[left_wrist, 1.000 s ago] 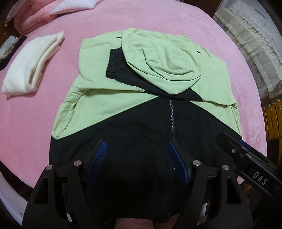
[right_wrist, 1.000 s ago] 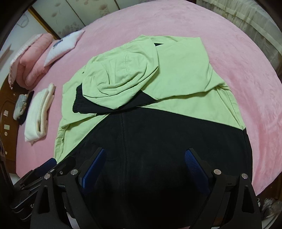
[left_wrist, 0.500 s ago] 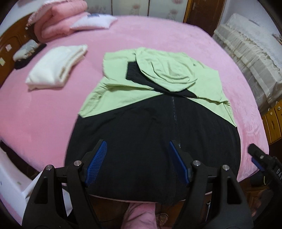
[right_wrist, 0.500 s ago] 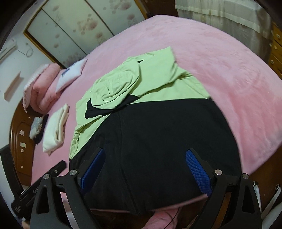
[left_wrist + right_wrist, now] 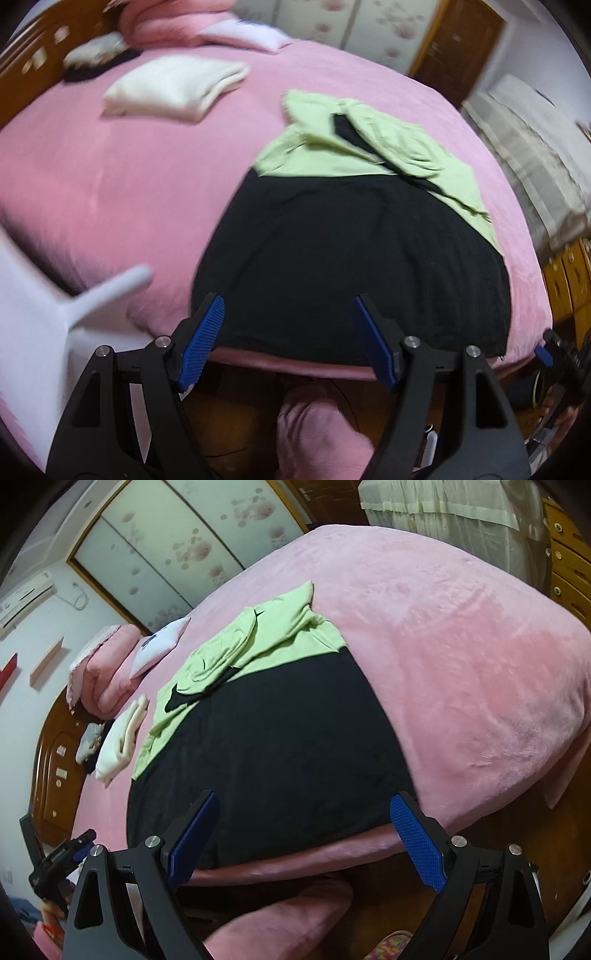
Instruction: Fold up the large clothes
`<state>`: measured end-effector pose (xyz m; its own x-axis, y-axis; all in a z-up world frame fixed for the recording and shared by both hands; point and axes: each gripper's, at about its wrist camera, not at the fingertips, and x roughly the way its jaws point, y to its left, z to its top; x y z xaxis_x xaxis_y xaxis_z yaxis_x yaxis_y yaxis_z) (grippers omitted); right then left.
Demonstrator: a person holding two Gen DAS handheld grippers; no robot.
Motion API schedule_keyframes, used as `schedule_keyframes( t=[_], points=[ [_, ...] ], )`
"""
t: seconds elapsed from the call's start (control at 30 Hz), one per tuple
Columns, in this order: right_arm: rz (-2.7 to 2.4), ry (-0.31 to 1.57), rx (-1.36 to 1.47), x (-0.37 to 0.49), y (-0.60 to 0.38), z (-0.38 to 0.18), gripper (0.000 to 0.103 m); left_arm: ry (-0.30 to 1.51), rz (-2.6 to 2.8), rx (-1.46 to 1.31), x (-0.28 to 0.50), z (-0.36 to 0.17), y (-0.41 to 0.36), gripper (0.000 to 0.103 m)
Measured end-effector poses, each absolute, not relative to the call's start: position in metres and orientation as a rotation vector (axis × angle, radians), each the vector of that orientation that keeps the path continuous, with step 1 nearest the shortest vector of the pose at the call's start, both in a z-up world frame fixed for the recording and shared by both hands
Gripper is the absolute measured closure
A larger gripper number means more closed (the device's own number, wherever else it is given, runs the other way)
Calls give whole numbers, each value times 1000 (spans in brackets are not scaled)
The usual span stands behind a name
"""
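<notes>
A black and light-green hooded jacket lies flat on the pink bed, sleeves folded in, hood on top at the far end. It also shows in the right wrist view. My left gripper is open and empty, held off the bed's near edge, short of the jacket's black hem. My right gripper is open and empty, also back from the hem. The left gripper shows at the lower left of the right wrist view.
A folded white garment lies far left on the bed, with pink bedding and a white pillow behind. A white object stands at left. Wooden drawers and curtain stand right.
Both grippers have pulled back and away from the jacket, off the near edge of the bed. The jacket lies unmoved. Both stay open.
</notes>
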<state>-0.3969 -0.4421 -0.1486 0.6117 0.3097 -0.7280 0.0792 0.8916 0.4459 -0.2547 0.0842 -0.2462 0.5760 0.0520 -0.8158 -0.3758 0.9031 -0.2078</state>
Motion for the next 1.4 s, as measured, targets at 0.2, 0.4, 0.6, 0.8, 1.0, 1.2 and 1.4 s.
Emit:
schedule_keyframes(
  t=[0.2, 0.4, 0.6, 0.8, 1.0, 1.2, 1.4],
  points=[
    [109, 938, 530, -397, -486, -190, 13, 910, 317, -490, -274, -290, 122, 33],
    [69, 1008, 571, -385, -509, -222, 19, 905, 383, -489, -273, -316, 136, 33],
    [86, 1103, 469, -368, -508, -242, 27, 918, 342, -450, -261, -335, 129, 33],
    [130, 1153, 370, -350, -496, -251, 27, 929, 355, -441, -241, -358, 132, 33],
    [164, 1179, 395, -341, -498, -256, 43, 929, 341, -497, -225, -376, 141, 35],
    [172, 1210, 545, -334, -507, -253, 65, 964, 314, -567, -225, -370, 141, 76],
    [223, 1189, 683, -336, -509, -240, 80, 950, 216, -727, -222, -351, 139, 87]
  ],
)
